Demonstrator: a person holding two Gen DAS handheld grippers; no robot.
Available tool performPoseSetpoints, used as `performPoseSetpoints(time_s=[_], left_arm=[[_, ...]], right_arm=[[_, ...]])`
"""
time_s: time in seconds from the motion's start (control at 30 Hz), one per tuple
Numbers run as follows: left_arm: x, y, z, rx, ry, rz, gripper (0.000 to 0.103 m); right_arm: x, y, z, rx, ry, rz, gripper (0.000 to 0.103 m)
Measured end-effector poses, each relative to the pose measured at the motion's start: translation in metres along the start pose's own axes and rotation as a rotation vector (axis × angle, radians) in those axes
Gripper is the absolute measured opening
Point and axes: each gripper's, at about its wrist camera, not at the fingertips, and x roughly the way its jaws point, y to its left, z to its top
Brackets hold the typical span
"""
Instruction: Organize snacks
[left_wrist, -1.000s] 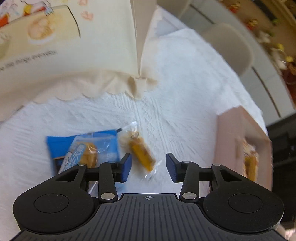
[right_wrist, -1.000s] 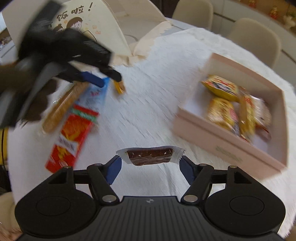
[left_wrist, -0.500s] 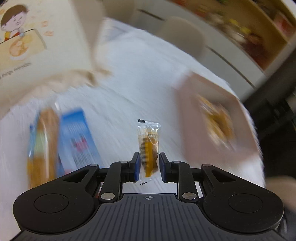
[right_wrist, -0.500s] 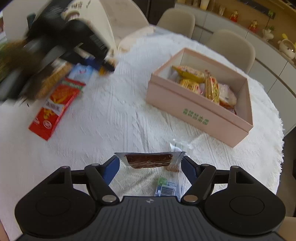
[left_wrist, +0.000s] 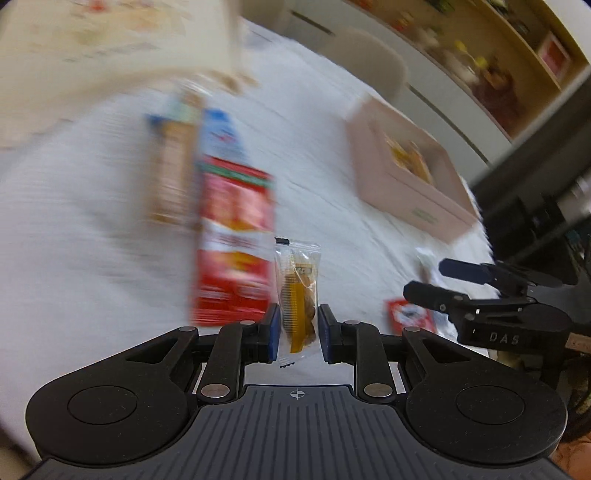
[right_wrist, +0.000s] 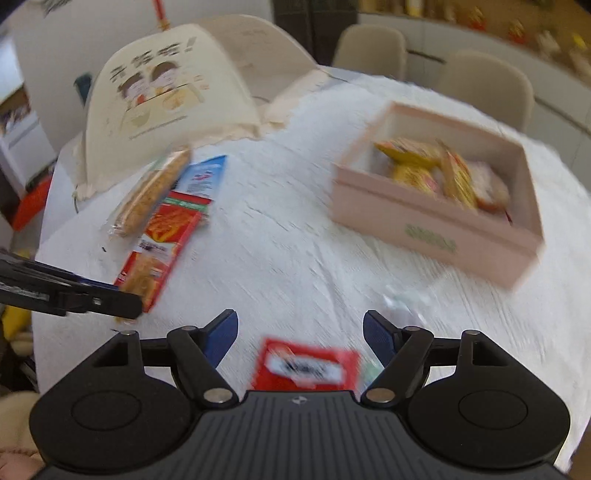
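My left gripper (left_wrist: 297, 328) is shut on a small clear packet with a yellow-brown snack (left_wrist: 298, 295) and holds it upright above the white tablecloth. My right gripper (right_wrist: 300, 334) is open and empty, above a red snack packet (right_wrist: 306, 366) lying near the table's front edge. The right gripper also shows in the left wrist view (left_wrist: 439, 280). A pink box (right_wrist: 436, 225) with several yellow and orange snack packets inside stands at the right. It also shows in the left wrist view (left_wrist: 406, 192).
A red snack box (right_wrist: 159, 240), a blue carton (right_wrist: 205, 173) and a long clear-wrapped biscuit bar (right_wrist: 147, 195) lie at the left. A cream food-cover tent (right_wrist: 166, 99) stands behind them. Beige chairs (right_wrist: 484, 85) ring the round table. The left gripper's fingers (right_wrist: 74, 295) enter at the left.
My left gripper closed on the yellow snack packet, lifted it and swung towards the right. My right gripper let go of the brown packet and now stands open over a red packet.
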Motion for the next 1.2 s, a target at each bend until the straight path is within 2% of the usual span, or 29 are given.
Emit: performPoseSetpoints(time_s=[0.1, 0.17, 0.3, 0.4, 0.43, 0.47, 0.5, 0.53, 0.67, 0.87, 0.97, 1.03, 1.1, 1.17, 1.2], left_arm=[[-0.022, 0.027, -0.003, -0.057, -0.066, 0.111, 0.026], [-0.032, 0.043, -0.007, -0.109, -0.089, 0.151, 0.026], [-0.041, 0.055, -0.014, -0.146, -0.082, 0.179, 0.026], [-0.036, 0.057, -0.021, -0.16, -0.059, 0.163, 0.026], [-0.034, 0.055, -0.023, -0.162, -0.054, 0.157, 0.026], [-0.031, 0.053, -0.024, -0.162, -0.049, 0.148, 0.026], [-0.03, 0.051, -0.026, -0.161, -0.044, 0.136, 0.026], [-0.029, 0.049, -0.028, -0.157, -0.038, 0.124, 0.026], [-0.016, 0.033, -0.026, -0.117, -0.008, 0.071, 0.026], [0.007, 0.001, -0.025, -0.06, 0.05, 0.008, 0.026], [0.016, -0.013, -0.024, -0.037, 0.069, -0.016, 0.026], [0.023, -0.022, -0.024, -0.025, 0.086, -0.025, 0.026], [0.029, -0.033, -0.024, 0.002, 0.107, -0.034, 0.026], [0.032, -0.045, -0.024, 0.037, 0.12, -0.042, 0.026], [0.032, -0.049, -0.024, 0.049, 0.126, -0.047, 0.026]], right_arm=[[0.02, 0.037, 0.021, -0.06, 0.01, 0.03, 0.079], [0.036, 0.061, 0.035, -0.076, 0.037, 0.054, 0.079], [0.074, 0.098, 0.059, -0.04, 0.098, 0.062, 0.079], [0.101, 0.111, 0.068, -0.037, 0.153, 0.075, 0.079], [0.106, 0.113, 0.067, -0.049, 0.163, 0.077, 0.078], [0.108, 0.112, 0.065, -0.061, 0.168, 0.081, 0.073], [0.106, 0.111, 0.064, -0.067, 0.17, 0.095, 0.067], [0.101, 0.107, 0.062, -0.07, 0.175, 0.111, 0.056], [0.074, 0.08, 0.047, -0.072, 0.173, 0.113, 0.048], [0.041, 0.03, 0.019, -0.015, 0.194, 0.055, 0.046], [0.028, 0.012, 0.006, -0.001, 0.187, 0.049, 0.046], [0.021, 0.002, -0.002, 0.021, 0.2, 0.092, 0.049], [0.01, -0.007, -0.01, 0.046, 0.189, 0.105, 0.054], [-0.006, -0.015, -0.017, 0.044, 0.139, 0.08, 0.067], [-0.015, -0.021, -0.02, 0.046, 0.106, 0.054, 0.07]])
